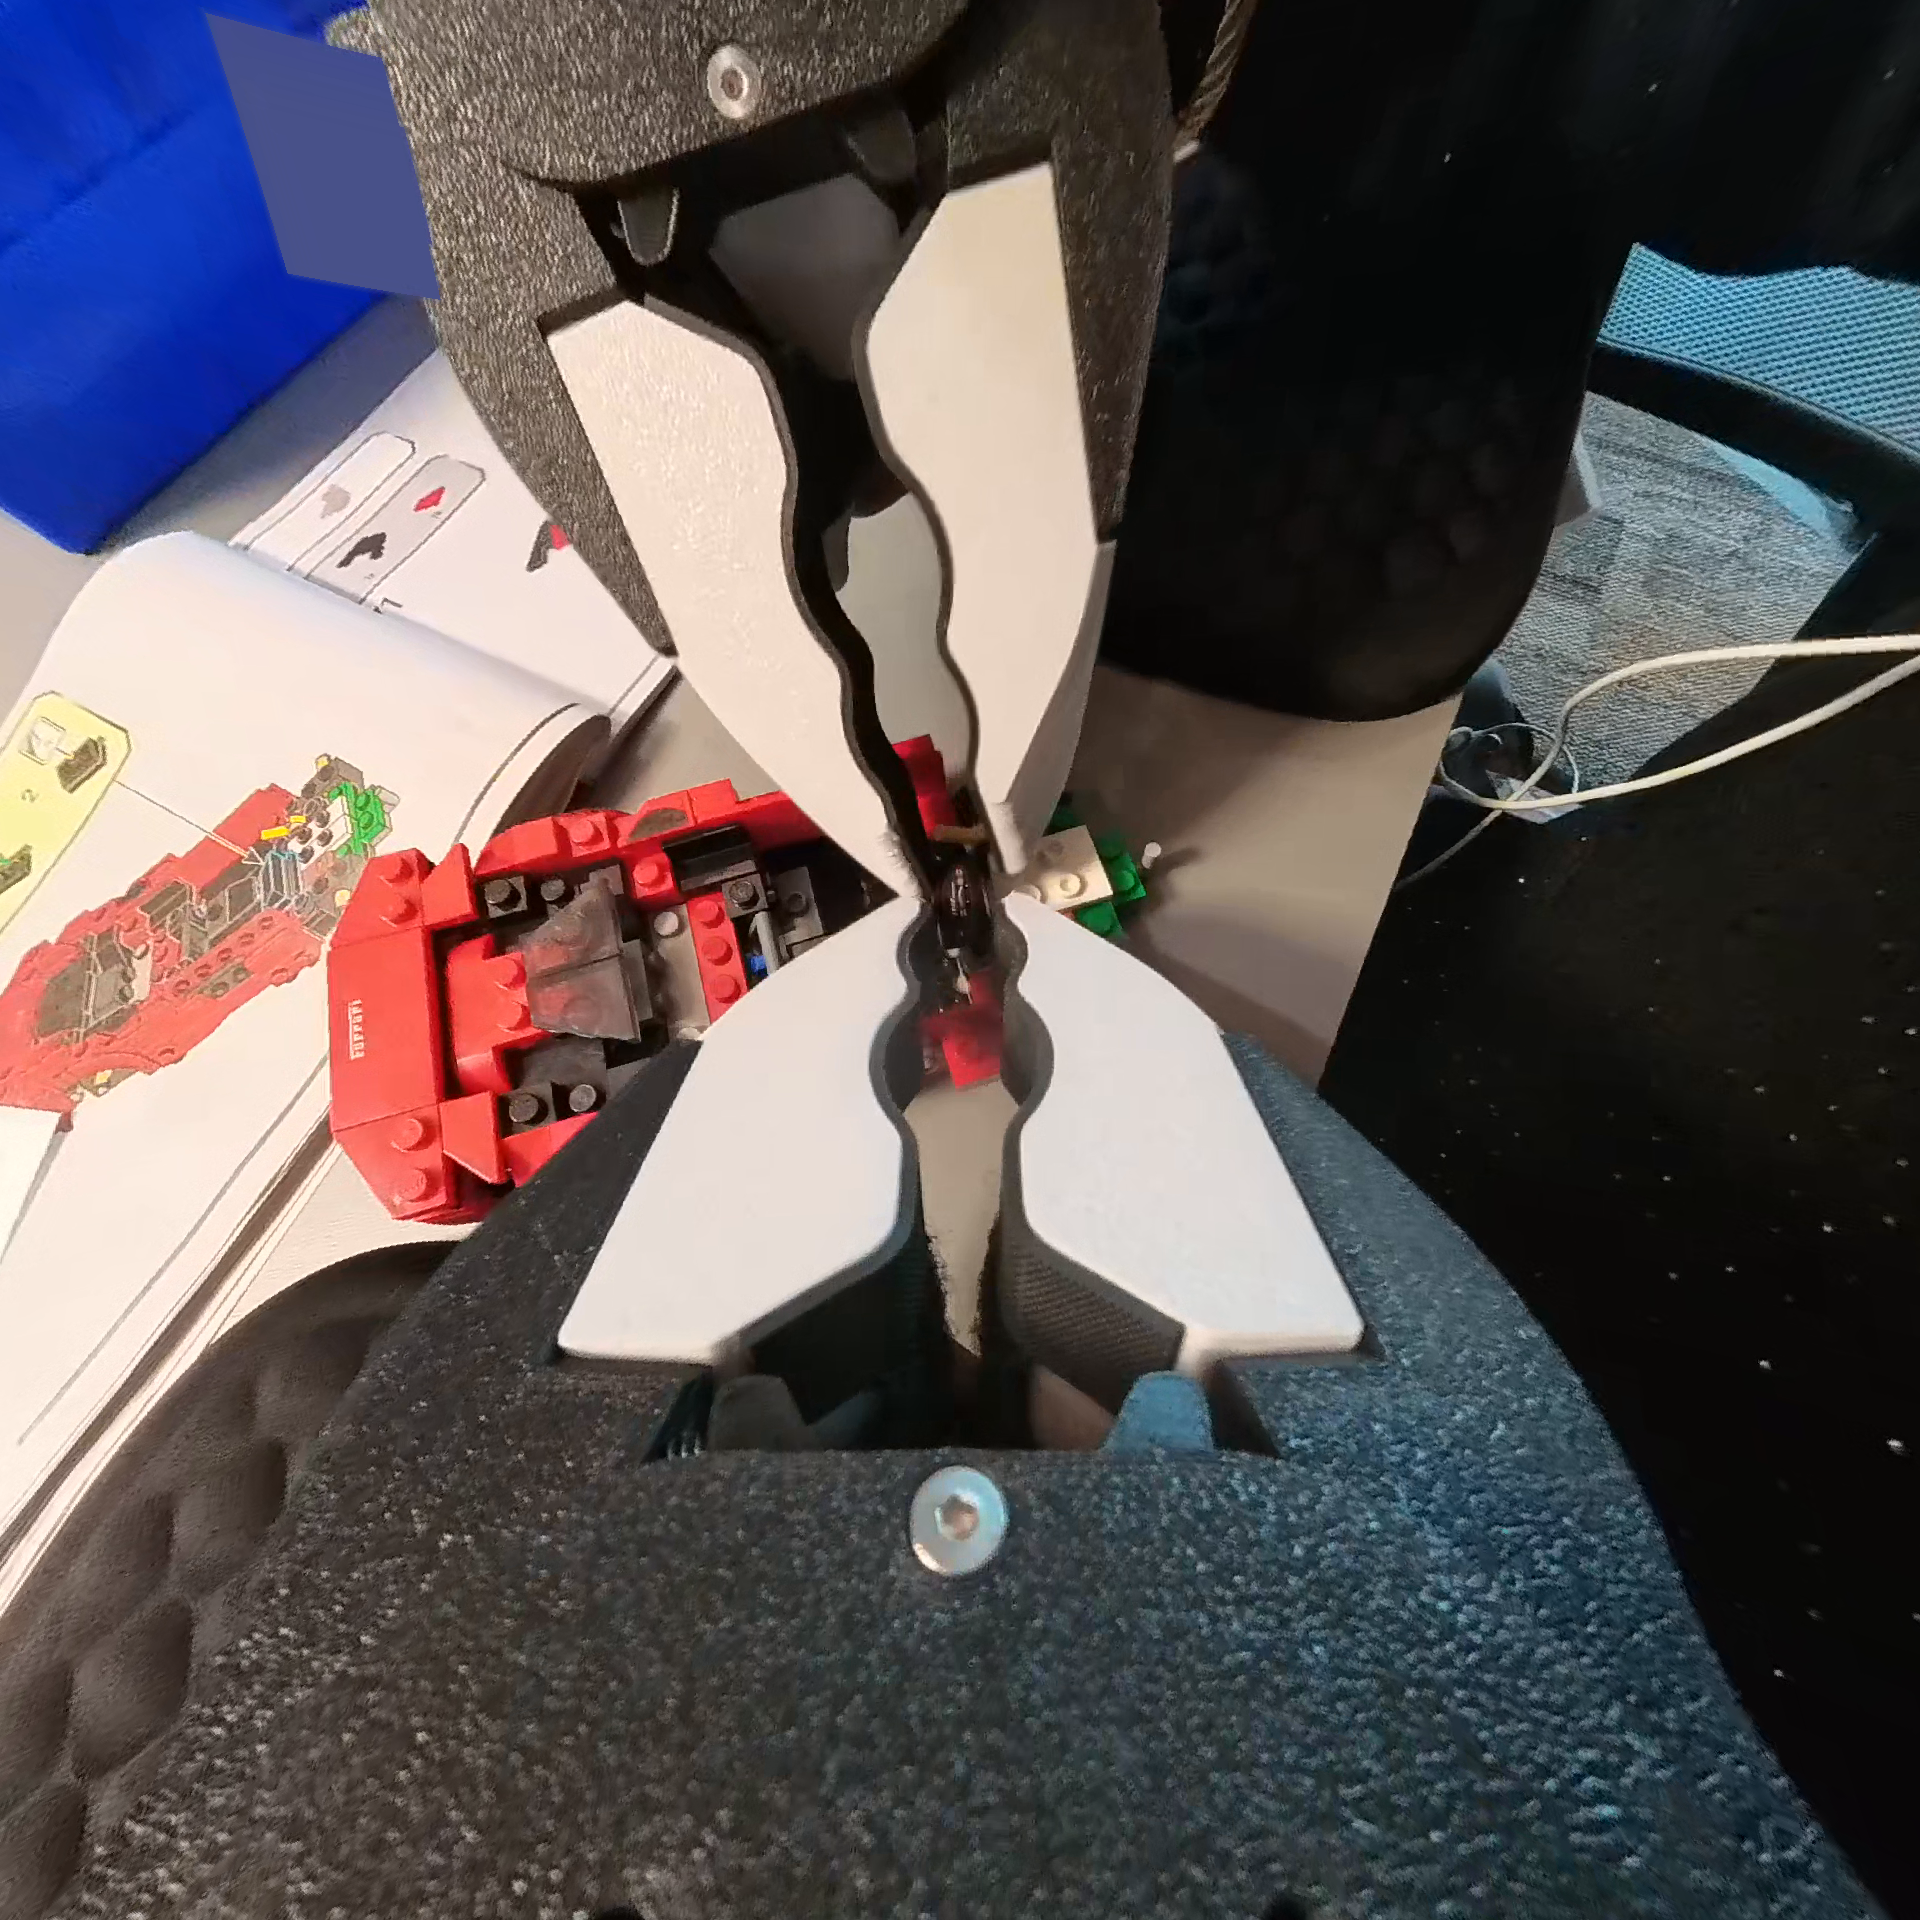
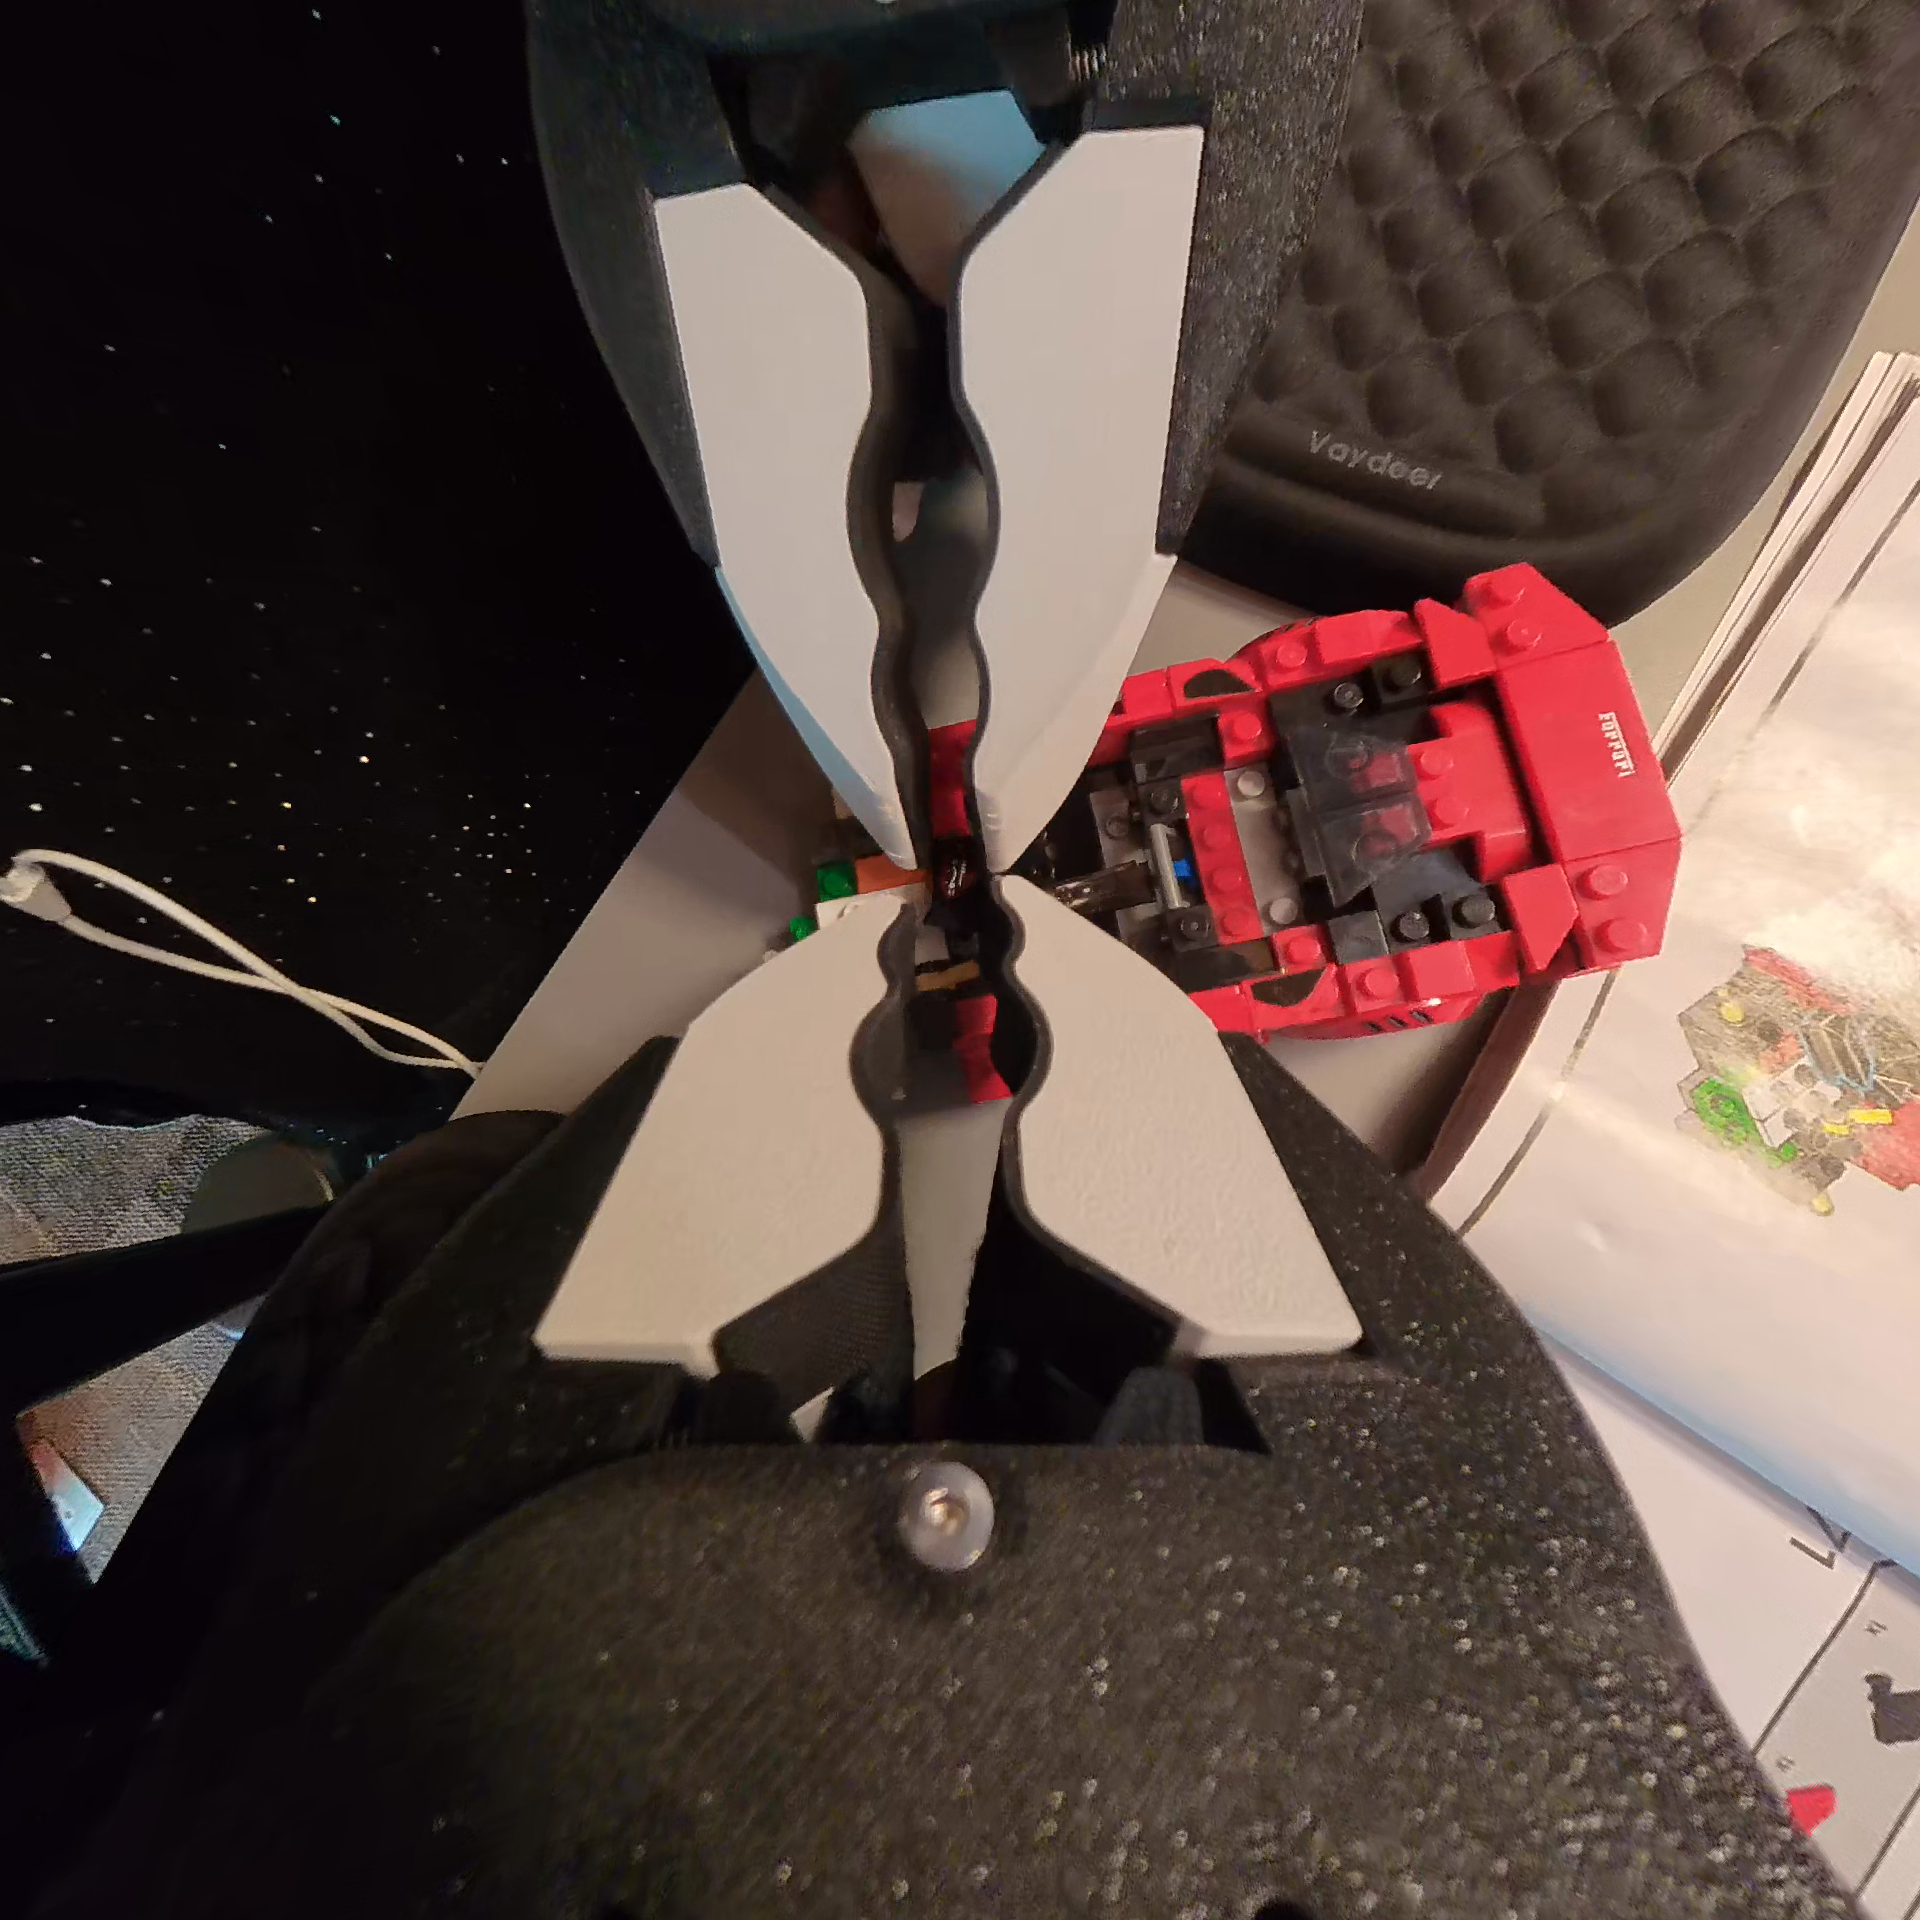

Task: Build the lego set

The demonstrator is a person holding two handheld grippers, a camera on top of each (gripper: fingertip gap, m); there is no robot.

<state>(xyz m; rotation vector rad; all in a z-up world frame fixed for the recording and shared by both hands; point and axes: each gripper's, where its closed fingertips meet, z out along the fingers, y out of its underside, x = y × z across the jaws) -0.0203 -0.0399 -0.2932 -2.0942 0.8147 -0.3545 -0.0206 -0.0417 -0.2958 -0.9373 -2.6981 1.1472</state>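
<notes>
Small glossy black rounded piece [image 1: 958, 902] is being pinched tip-to-tip by nearly closed left gripper [image 1: 956, 914] and right gripper [image 2: 958, 883], above the half-built red brick car [image 1: 540, 977] being crowded against the grey table's corner edge [image 1: 1299, 883], beside open instruction booklet [image 1: 208, 935].

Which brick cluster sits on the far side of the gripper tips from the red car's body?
The small green-and-white cluster, loose on the table edge. The red car lies beside the instruction booklet.

The lego car [image 1: 540, 977] lies on the desk [image 1: 1247, 831], touching the booklet [image 1: 208, 831].
</notes>
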